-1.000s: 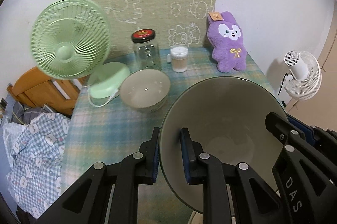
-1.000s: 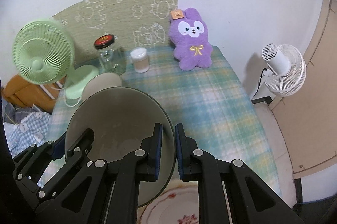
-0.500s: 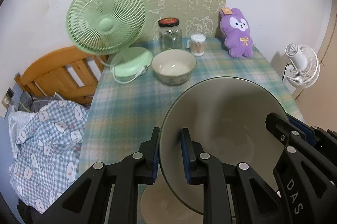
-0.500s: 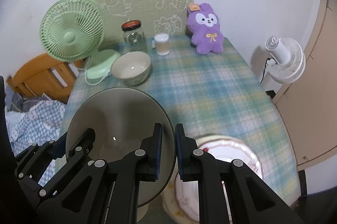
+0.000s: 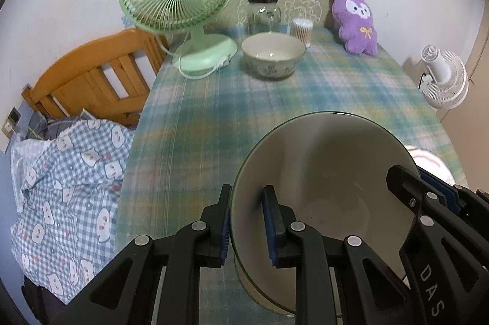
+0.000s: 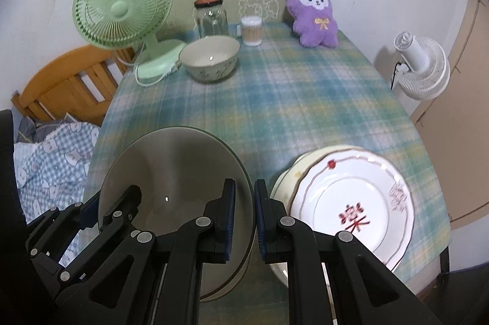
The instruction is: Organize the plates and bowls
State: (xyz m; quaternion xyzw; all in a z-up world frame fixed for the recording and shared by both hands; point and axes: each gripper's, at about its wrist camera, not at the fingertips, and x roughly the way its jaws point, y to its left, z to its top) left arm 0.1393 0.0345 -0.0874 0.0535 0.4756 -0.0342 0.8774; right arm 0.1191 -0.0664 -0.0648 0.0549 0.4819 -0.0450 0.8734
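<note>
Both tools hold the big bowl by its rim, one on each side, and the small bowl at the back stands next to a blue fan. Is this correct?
Not quite: the fan is green, not blue, as the right wrist view shows. The rest holds: the left tool and the right tool each clamp the big bowl by its rim on opposite sides, and the small bowl stands at the back beside that fan.

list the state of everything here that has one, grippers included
large bowl: tilted, gripped by its rim on both sides
left gripper: shut on the large bowl's rim
right gripper: shut on the opposite rim
small bowl: upright, empty, on the table
glass jar: upright, lid on
plates: stacked, top one empty
green fan: blades look still
white fan: on the floor, plugged in
</note>
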